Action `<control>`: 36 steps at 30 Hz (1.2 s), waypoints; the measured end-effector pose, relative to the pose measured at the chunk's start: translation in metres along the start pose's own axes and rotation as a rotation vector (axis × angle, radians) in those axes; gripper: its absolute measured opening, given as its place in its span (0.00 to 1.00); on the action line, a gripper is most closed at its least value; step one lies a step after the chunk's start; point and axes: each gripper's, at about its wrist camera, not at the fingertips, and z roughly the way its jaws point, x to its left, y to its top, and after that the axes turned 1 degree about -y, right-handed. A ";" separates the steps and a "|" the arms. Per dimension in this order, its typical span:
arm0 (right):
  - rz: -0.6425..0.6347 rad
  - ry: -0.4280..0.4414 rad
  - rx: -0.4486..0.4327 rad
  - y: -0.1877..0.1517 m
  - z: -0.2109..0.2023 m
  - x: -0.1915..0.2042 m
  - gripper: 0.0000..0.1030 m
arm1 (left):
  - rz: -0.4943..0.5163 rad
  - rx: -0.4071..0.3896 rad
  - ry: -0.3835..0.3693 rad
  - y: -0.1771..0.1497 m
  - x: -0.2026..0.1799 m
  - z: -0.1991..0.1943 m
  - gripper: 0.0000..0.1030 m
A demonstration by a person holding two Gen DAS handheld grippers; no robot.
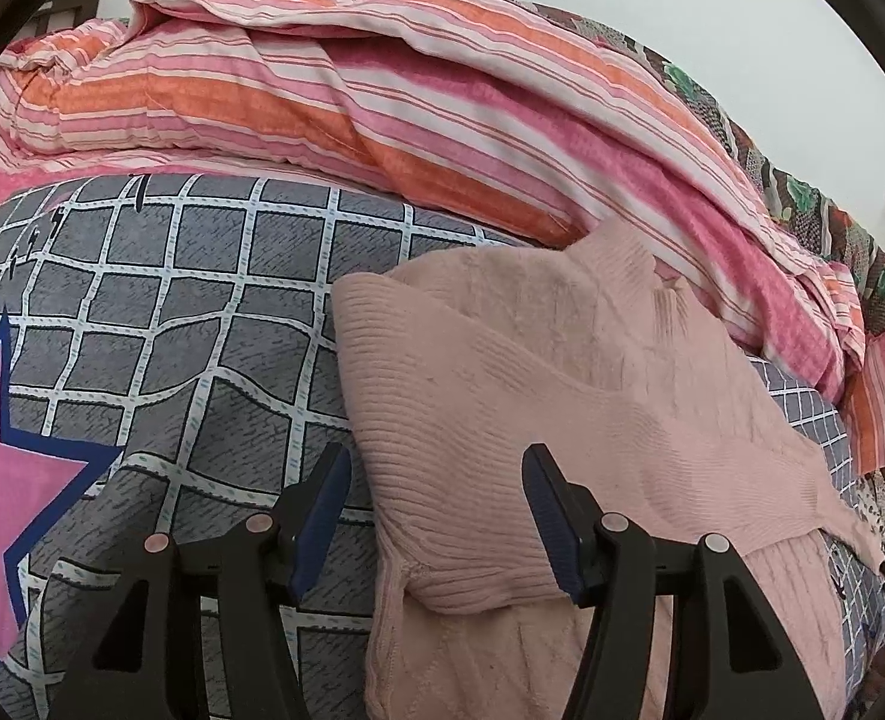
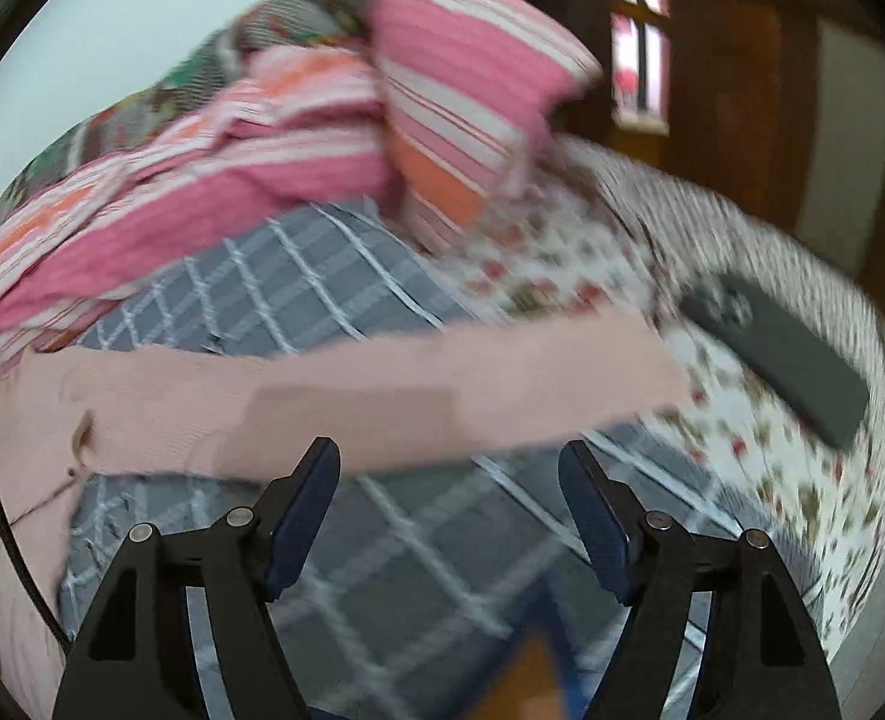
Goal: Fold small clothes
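While the pale pink sweater (image 1: 562, 372) lay on the grey checked bedsheet (image 1: 202, 300), the left gripper (image 1: 436, 510) hovered just over its near edge with its fingers spread wide and nothing between them. The sweater was a ribbed knit, partly folded: one ribbed sleeve or panel lay doubled across the body, and a cable-like pattern showed on the part beneath. Its collar pointed toward the striped pink and orange quilt (image 1: 382, 120) heaped behind it, and one end of the sweater reached out to the right.

From the right wrist camera, which was blurred by motion, a long pink sleeve (image 2: 382, 396) stretched flat across the checked sheet, just ahead of the right gripper (image 2: 448, 504). That gripper's fingers also stood well apart, empty. Beyond the sleeve's end lay a floral cloth (image 2: 592, 276), and a dark phone (image 2: 784, 360) rested on it near the bed's edge. A large pink star (image 1: 16, 450) was printed on the sheet, left of the sweater.
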 end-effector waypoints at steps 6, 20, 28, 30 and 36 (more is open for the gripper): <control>0.107 0.062 0.016 0.005 0.018 -0.022 0.72 | -0.027 0.022 -0.008 -0.001 0.006 0.004 0.56; 0.100 -0.031 0.044 0.041 0.046 -0.017 0.06 | -0.036 0.016 -0.020 -0.001 0.004 0.005 0.56; -0.067 -0.072 -0.128 0.052 -0.016 0.028 0.06 | -0.001 0.067 0.012 -0.001 -0.004 0.011 0.65; -0.112 -0.061 -0.166 0.058 -0.037 0.046 0.06 | -0.006 0.093 0.015 0.000 -0.006 0.007 0.65; -0.252 0.031 -0.284 0.068 -0.098 0.123 0.05 | -0.026 0.121 -0.035 -0.013 -0.001 -0.035 0.66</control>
